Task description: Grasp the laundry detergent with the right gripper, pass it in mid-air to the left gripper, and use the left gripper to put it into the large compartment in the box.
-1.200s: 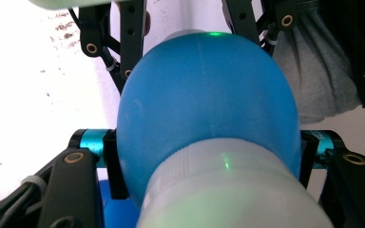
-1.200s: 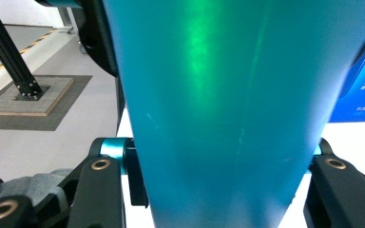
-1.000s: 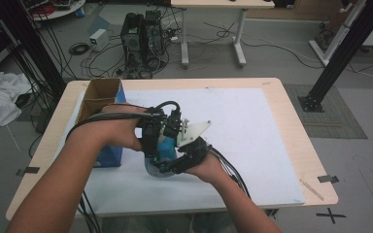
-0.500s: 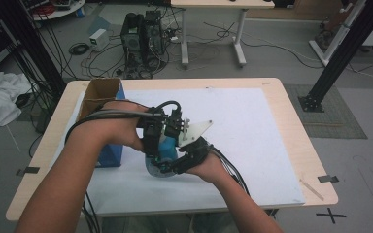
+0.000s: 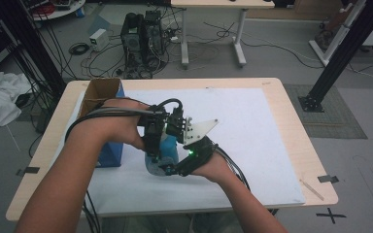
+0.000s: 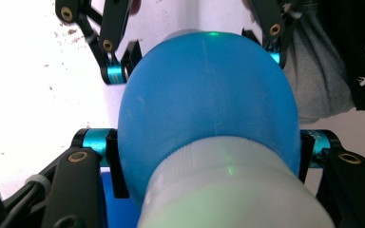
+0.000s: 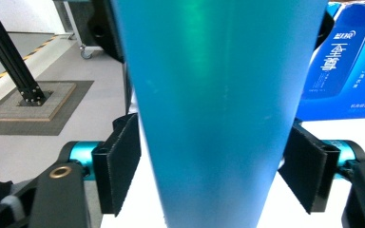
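both grippers meet at the blue bottle (image 5: pixel 166 154) near the table's front middle, beside the blue box (image 5: pixel 110 153). left gripper (image 6: pixel 209 152) pinches its rounded shoulder. right gripper (image 7: pixel 216 178) straddles the body, whose long axis runs between its pads (image 7: pixel 122 166); its jaws have just been opening, seemingly clear of it. otherwise the hands look unmoved.

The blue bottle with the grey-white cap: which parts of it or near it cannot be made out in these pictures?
- High view: the blue bottle with the grey-white cap is mostly covered by both hands and grippers.
- Right gripper view: the bottle's top and base are cut off by the edges.
- Left gripper view: the bottle hides its own base.
- Right gripper view: the blue printed carton is cut off by the edge.
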Motion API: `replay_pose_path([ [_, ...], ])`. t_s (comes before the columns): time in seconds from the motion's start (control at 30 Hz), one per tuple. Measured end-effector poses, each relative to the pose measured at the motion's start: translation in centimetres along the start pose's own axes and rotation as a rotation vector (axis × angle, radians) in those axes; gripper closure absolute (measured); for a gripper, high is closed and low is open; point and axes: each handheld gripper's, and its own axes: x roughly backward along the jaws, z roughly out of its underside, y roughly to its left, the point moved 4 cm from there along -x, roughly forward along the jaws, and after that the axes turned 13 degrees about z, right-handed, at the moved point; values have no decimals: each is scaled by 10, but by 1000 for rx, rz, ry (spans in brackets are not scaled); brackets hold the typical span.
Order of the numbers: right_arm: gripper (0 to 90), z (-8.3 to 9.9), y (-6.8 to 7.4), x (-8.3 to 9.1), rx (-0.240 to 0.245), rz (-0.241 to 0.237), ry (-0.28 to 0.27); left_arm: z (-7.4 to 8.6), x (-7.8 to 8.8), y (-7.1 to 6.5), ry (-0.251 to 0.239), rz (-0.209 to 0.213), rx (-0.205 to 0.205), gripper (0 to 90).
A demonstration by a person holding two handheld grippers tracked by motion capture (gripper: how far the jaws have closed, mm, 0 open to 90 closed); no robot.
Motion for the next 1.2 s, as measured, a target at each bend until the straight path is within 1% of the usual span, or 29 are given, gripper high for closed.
replay_pose_path([
  [0.03,232,0,-1,1,20,4,3,1,1,0,-1,2,2,385],
  [0.07,231,0,0,5,-11,8,9,2,1,1,-1,5,8,385],
  [0.1,231,0,0,5,-11,8,9,2,2,1,-2,4,7,385],
  [0.13,231,0,0,7,-19,5,20,4,3,0,-10,12,24,385],
  [0.17,230,-1,-1,9,3,14,13,5,5,1,-11,11,20,385],
  [0.2,228,-2,-1,11,-8,18,13,6,6,0,-18,11,26,385],
  [0.23,226,-3,-5,12,28,29,-6,8,8,0,-24,12,38,385],
  [0.27,217,-3,-3,20,-15,14,40,10,11,0,-25,10,46,384],
  [0.3,215,-3,-4,23,-11,24,44,12,14,1,-22,7,41,384],
  [0.37,215,-4,-4,27,-8,28,56,17,22,0,-34,9,70,384],
  [0.4,147,-4,-5,36,-13,44,84,19,26,0,-42,13,82,384],
  [0.43,128,-5,-7,39,-12,61,97,22,31,-1,-50,19,93,384],
  [0.47,128,-5,-7,39,-12,61,97,24,36,-1,-58,13,101,384],
  [0.5,128,-6,-9,43,6,71,95,27,41,-2,-60,16,118,384],
  [0.53,128,-6,-10,47,13,68,104,29,45,-2,-69,16,130,384],
  [0.57,128,-7,-11,52,8,79,113,32,50,-2,-70,17,135,384],
  [0.6,127,-9,-15,59,42,89,114,35,54,-3,-82,16,151,384],
  [0.63,127,-9,-15,59,42,89,114,37,58,-3,-87,16,167,384],
  [0.67,127,-9,-15,62,30,95,128,39,61,-3,-95,17,180,384],
  [0.7,127,-10,-16,66,31,99,142,42,64,-2,-105,17,191,384],
  [0.77,127,-11,-19,71,40,104,148,47,70,0,-118,17,207,383],
  [0.83,127,-12,-21,74,37,111,155,51,73,2,-140,21,233,383],
  [0.93,127,-12,-24,76,32,117,161,58,77,6,-143,16,237,383],
  [1.0,127,-11,-25,75,45,116,164,63,78,9,-147,16,255,383],
  [1.03,127,-10,-25,75,35,118,170,66,79,11,-147,11,262,383],
  [1.07,127,-10,-25,75,40,116,170,69,81,12,-157,4,277,383],
  [1.1,127,-9,-25,75,45,114,172,73,83,13,-154,-1,285,383],
  [1.17,127,-8,-23,74,42,111,172,80,86,14,-163,3,311,383],
  [1.2,127,-7,-22,74,38,100,174,84,88,15,-166,3,324,383],
])
